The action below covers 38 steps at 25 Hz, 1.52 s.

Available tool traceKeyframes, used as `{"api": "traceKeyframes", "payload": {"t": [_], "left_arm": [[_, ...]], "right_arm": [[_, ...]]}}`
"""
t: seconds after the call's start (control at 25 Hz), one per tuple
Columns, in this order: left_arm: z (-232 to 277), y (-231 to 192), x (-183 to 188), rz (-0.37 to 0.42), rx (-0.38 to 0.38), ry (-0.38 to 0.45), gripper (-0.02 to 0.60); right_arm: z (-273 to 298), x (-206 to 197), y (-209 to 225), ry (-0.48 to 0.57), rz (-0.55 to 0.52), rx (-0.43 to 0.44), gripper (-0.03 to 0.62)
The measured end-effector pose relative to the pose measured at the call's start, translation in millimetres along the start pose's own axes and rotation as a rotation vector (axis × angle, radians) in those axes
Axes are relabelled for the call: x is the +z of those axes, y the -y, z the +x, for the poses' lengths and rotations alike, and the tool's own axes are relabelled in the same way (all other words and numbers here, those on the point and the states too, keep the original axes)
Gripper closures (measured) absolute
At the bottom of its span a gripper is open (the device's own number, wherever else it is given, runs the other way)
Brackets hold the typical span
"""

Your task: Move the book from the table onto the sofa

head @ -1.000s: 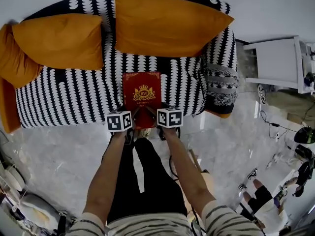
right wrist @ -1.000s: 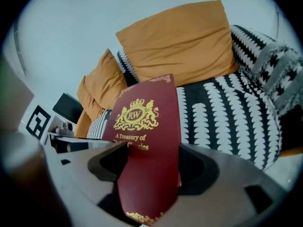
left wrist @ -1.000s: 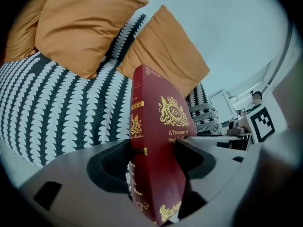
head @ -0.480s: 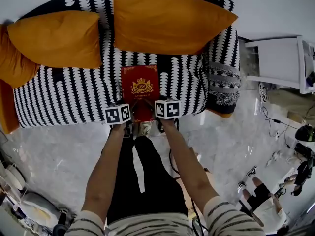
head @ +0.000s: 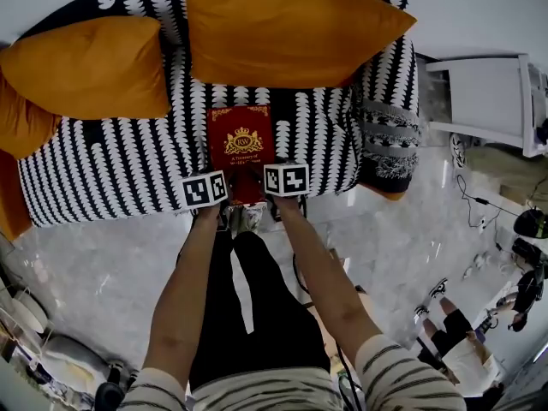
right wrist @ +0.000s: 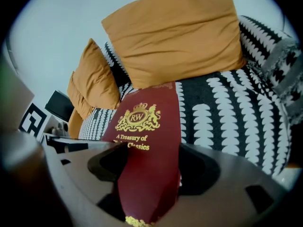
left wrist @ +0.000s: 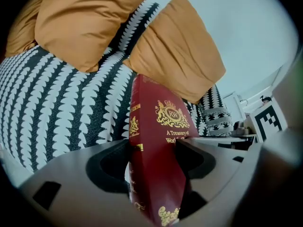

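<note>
A dark red book (head: 242, 145) with a gold crest and gold lettering lies cover-up over the seat of the black-and-white patterned sofa (head: 111, 169). Both grippers hold its near edge. My left gripper (head: 221, 197) is shut on the book (left wrist: 156, 164) at its near left corner, beside the spine. My right gripper (head: 272, 192) is shut on the book (right wrist: 147, 169) at its near right corner. Whether the book rests on the cushion or hovers just above it, I cannot tell.
Two large orange cushions (head: 282, 24) (head: 86, 67) lean on the sofa back behind the book. A patterned armrest (head: 390, 135) is at the right. A white table (head: 484, 101) stands further right. The floor (head: 103, 272) is grey marble.
Both grippers have carried the book farther over the sofa seat, toward the back cushions. The grip on the book is unchanged.
</note>
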<state>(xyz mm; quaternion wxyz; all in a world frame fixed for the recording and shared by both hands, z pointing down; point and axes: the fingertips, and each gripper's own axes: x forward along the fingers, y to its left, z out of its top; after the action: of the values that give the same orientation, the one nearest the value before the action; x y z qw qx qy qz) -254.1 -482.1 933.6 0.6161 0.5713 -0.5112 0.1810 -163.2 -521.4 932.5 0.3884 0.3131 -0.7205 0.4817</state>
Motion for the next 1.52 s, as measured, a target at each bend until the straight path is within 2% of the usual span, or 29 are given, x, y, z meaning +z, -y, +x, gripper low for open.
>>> {"api": "traceKeyframes", "payload": {"t": [0.44, 0.72, 1.08, 1.32, 1.52], "left_arm": [[18.3, -6.0, 4.5, 0.001, 0.01, -0.042, 0.273], [21.8, -8.8, 2.4, 0.042, 0.036, -0.055, 0.273], [15.4, -11.3, 1.3, 0.075, 0.043, -0.047, 0.273], [9.4, -5.4, -7.0, 0.105, 0.05, -0.045, 0.286], [-0.4, 5.2, -9.5, 0.117, 0.025, -0.028, 0.307]], "right_arm": [[14.2, 4.9, 10.9, -0.039, -0.015, -0.017, 0.256], [17.7, -0.5, 12.6, -0.07, -0.044, -0.022, 0.256], [14.9, 1.5, 14.2, -0.051, -0.047, -0.036, 0.256], [7.8, -0.5, 4.7, -0.039, -0.102, -0.041, 0.256], [-2.7, 1.2, -4.5, -0.021, -0.131, -0.059, 0.258]]}}
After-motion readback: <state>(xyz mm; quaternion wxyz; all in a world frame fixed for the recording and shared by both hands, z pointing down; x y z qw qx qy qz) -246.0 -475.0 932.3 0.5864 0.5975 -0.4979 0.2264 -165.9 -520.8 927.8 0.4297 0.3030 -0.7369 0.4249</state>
